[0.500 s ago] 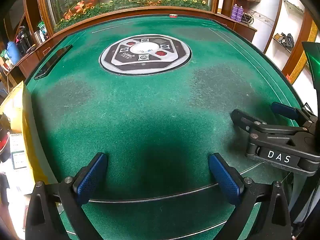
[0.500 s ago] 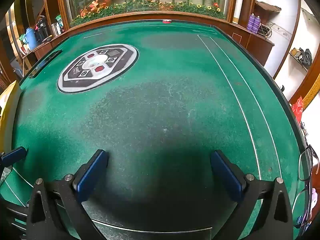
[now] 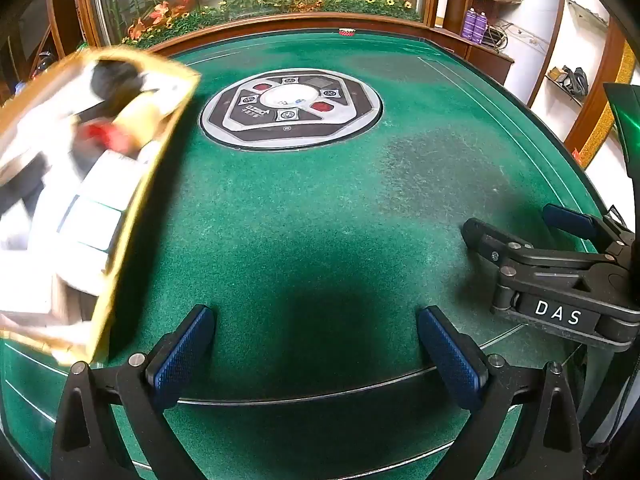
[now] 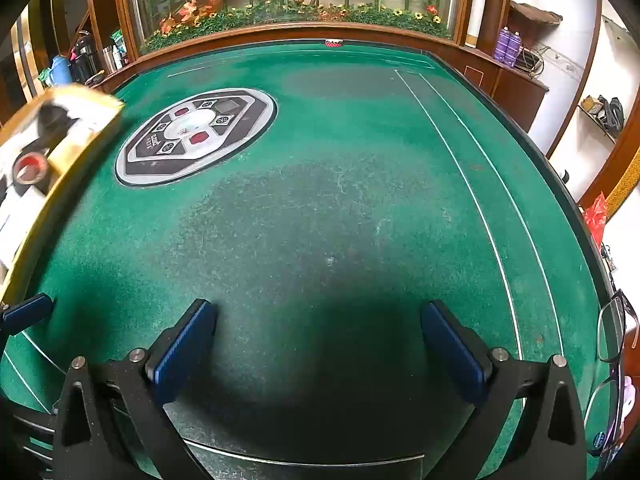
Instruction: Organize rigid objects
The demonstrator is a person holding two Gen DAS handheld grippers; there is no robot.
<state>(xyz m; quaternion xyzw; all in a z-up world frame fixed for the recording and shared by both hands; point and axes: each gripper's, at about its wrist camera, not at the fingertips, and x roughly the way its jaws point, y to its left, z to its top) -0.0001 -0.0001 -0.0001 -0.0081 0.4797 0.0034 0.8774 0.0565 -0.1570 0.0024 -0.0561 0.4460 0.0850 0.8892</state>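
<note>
A shallow yellow cardboard box [image 3: 132,216], blurred as if in motion, sits over the green felt table [image 3: 320,240] at about nine to ten o'clock in both wrist views, its open top full of loose items: a roll of tape with a red core [image 4: 30,168], several pale flat packets or small cartons [image 3: 100,216] and something dark [image 3: 116,80] toward the far end. Whether the box rests on the felt or is being carried in cannot be told. The left hand-held gripper [image 3: 316,356] hangs over bare felt at six o'clock with its blue-padded jaws spread fully and nothing between them; the right hand-held gripper [image 4: 320,348] is likewise wide open and empty, and in the left view it shows side-on at three o'clock. The grey round control panel [image 3: 292,108] lies near twelve o'clock. Judging by looks, the contents are stiff and light; the tape roll should pinch well across its rim or through the core, the cartons across their narrow edges. The thin box wall may flex if gripped, so a hold near a corner seems safer.
</note>
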